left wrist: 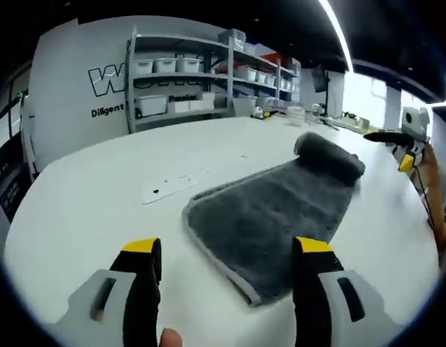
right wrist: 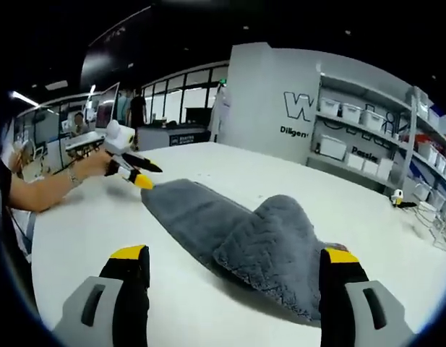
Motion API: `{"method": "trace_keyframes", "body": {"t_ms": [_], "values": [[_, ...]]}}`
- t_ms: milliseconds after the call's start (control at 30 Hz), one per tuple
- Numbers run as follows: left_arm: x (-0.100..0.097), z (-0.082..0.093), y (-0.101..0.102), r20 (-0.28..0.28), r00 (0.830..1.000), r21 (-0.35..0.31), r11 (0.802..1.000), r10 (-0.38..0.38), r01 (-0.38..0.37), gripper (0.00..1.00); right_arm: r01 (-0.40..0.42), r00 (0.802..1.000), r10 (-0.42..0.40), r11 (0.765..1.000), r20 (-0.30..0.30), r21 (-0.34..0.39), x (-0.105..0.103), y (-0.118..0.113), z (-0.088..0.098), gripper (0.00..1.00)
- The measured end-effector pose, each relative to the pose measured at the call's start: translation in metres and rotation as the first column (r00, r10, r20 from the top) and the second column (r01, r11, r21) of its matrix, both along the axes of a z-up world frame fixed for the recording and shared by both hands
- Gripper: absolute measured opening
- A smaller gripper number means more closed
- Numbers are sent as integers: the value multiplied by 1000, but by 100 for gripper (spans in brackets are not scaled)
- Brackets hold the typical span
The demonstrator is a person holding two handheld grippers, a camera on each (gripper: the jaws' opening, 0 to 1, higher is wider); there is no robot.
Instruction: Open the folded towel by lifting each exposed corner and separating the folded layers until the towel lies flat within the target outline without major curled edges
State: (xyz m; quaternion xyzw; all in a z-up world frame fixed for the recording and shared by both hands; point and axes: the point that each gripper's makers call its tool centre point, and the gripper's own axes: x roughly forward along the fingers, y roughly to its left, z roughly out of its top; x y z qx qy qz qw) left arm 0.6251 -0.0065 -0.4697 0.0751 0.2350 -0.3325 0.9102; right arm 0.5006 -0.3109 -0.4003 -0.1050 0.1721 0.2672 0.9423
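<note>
Your left gripper (left wrist: 226, 253) hung over the near end of the towel (left wrist: 273, 210), jaws spread wide and holding nothing, yellow tips straddling the near corner. The towel lay grey on the white table (left wrist: 85, 217), stretched away from you, its far end folded back on itself in a thick hump (no target outline that I could make out, just a faint mark on the table beside it).

Further right, your right gripper (right wrist: 233, 264) was wide open too and empty, poised just short of that doubled-over end (right wrist: 280, 231). In the right gripper view your left gripper (right wrist: 139, 173) pointed at the towel's far end, tips right at its edge; whether they touched, I couldn't tell.

The risks, as I judged them: pinch that hump too deep and you'd take both layers together, so the fold would travel instead of opening. Pull while the other end was loose and the whole towel could slide across the smooth table. Let the flap drop early and the plush edge could curl under.
</note>
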Motion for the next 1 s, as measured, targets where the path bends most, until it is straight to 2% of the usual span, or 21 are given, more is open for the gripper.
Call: {"method": "trace_keyframes", "body": {"t_ms": [33, 133, 300, 367, 467, 667, 867, 1000], "values": [[-3, -6, 3, -23, 1000, 25, 1000, 0, 1, 63, -2, 1000, 2, 1000, -2, 2, -1, 1, -1, 100], [-11, -12, -1, -41, 999, 21, 999, -36, 37, 60, -5, 1000, 5, 1000, -4, 6, 0, 3, -1, 100], [-9, -16, -2, -42, 998, 30, 999, -37, 38, 55, -3, 1000, 3, 1000, -20, 12, 1, 4, -6, 100], [-9, -18, -4, -50, 998, 20, 999, -34, 35, 54, 11, 1000, -10, 999, -22, 50, 2, 5, -5, 100], [-13, -20, -8, -59, 997, 3, 999, -49, 49, 47, -21, 1000, 23, 995, -13, 100, -1, 11, 2, 100], [-14, -22, -14, -75, 995, -14, 998, -63, 62, 40, -10, 1000, 11, 998, -21, 62, -1, 6, -4, 100], [-15, -24, -16, -58, 995, -5, 997, -83, 83, 36, -24, 999, 27, 999, -46, 46, -2, 10, -12, 100], [-18, -23, -21, -25, 992, 3, 992, -126, 126, 25, -31, 998, 34, 998, -46, 48, -2, 12, -12, 100]]}}
